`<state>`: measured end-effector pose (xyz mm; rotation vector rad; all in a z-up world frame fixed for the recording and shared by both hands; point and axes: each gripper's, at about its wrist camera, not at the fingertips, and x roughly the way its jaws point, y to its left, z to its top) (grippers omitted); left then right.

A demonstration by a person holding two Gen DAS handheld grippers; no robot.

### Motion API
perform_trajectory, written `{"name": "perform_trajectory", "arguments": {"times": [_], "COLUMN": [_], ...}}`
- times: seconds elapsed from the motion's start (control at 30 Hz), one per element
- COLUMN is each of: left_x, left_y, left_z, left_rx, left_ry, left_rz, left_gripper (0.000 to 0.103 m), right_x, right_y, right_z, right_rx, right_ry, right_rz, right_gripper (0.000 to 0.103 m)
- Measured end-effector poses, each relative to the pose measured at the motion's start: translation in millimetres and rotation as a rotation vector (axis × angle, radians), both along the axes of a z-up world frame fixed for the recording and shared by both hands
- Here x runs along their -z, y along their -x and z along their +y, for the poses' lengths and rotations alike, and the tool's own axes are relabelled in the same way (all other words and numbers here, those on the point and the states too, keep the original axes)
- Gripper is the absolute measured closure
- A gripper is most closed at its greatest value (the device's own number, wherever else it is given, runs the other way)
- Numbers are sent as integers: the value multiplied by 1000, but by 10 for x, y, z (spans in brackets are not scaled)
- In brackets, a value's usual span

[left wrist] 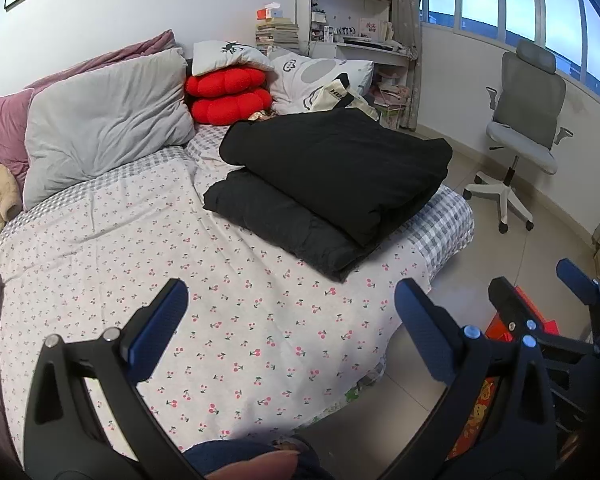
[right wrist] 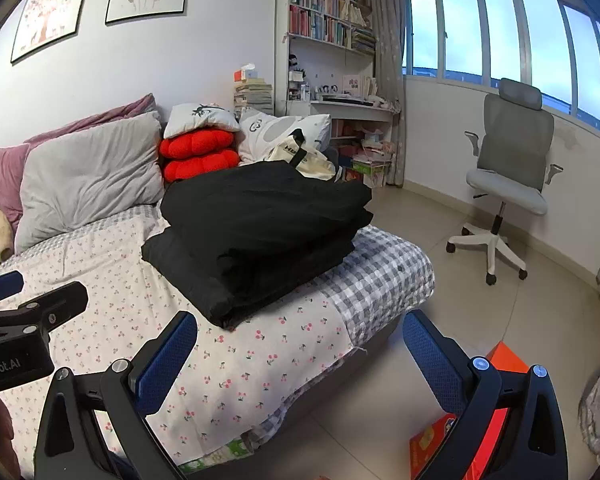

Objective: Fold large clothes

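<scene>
Coat (left wrist: pixel 336 184): black, bulky, already folded into a stack on the bed (left wrist: pixel 228 320), toward its far corner. Left gripper (left wrist: pixel 290 304) and right gripper (right wrist: pixel 300 334): both wide apart, empty, well short of the coat. Folding appears finished; next move, if any, calls for tidying or a fresh garment.

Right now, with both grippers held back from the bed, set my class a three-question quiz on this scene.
1. True or false: the black garment lies folded on the bed.
2. The left gripper is: A) open B) shut on cloth C) out of view.
3. What colour are the stacked cushions by the wall?

Key: 1 true. 2 A; the right gripper is open too, both holding nothing. 3 red.
</scene>
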<state>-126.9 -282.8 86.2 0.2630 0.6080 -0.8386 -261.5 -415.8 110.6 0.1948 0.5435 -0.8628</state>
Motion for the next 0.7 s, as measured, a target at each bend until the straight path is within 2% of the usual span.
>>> {"name": "perform_trajectory", "arguments": {"times": [0.7], "left_x": [47], "left_y": [35], "left_z": [2], "left_rx": [32], "left_ry": [-10], "left_rz": [3], "left_gripper": [0], "right_x": [70], "right_y": [1], "right_z": [5], "right_rx": [16], "right_ry": [-9], "right_rz": [17], "right_gripper": [0]}}
